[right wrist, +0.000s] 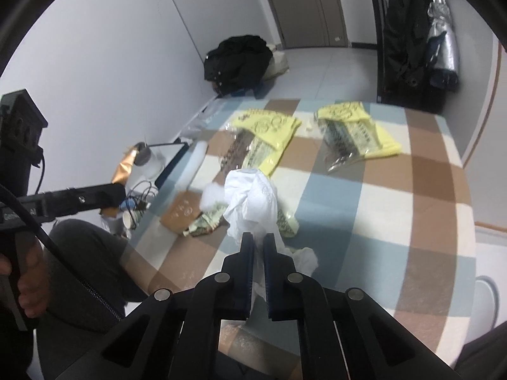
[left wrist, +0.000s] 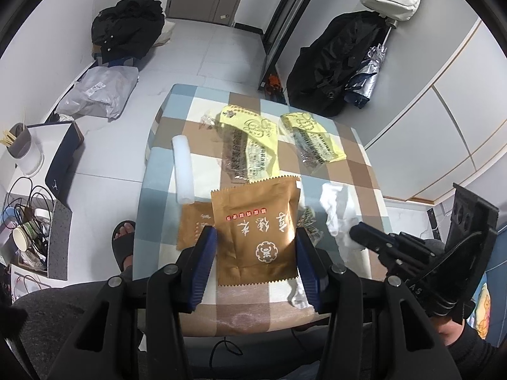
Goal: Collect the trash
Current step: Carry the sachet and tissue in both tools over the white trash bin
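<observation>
A flat brown packet (left wrist: 253,202) with a white emblem is pinched by its side edges in my left gripper (left wrist: 255,233), above the checked tablecloth (left wrist: 358,164). In the right wrist view the left gripper (right wrist: 118,190) sits at the left, with the packet (right wrist: 123,166) seen edge-on. My right gripper (right wrist: 258,241) is shut on a crumpled white tissue (right wrist: 250,196), and its tip (left wrist: 356,231) meets the tissue (left wrist: 336,205) in the left wrist view. On the cloth lie a second brown packet (right wrist: 180,212), two yellow wrappers (right wrist: 266,133) (right wrist: 358,136), a white foam roll (left wrist: 183,171) and small crumpled wrappers (right wrist: 202,226).
The table's left edge (left wrist: 142,190) drops to a floor with a box of cables and cups (left wrist: 28,231), a grey bag (left wrist: 98,91) and a black jacket (left wrist: 126,28). A sandalled foot (left wrist: 123,243) is beside the table. A black bag (left wrist: 332,63) stands behind it.
</observation>
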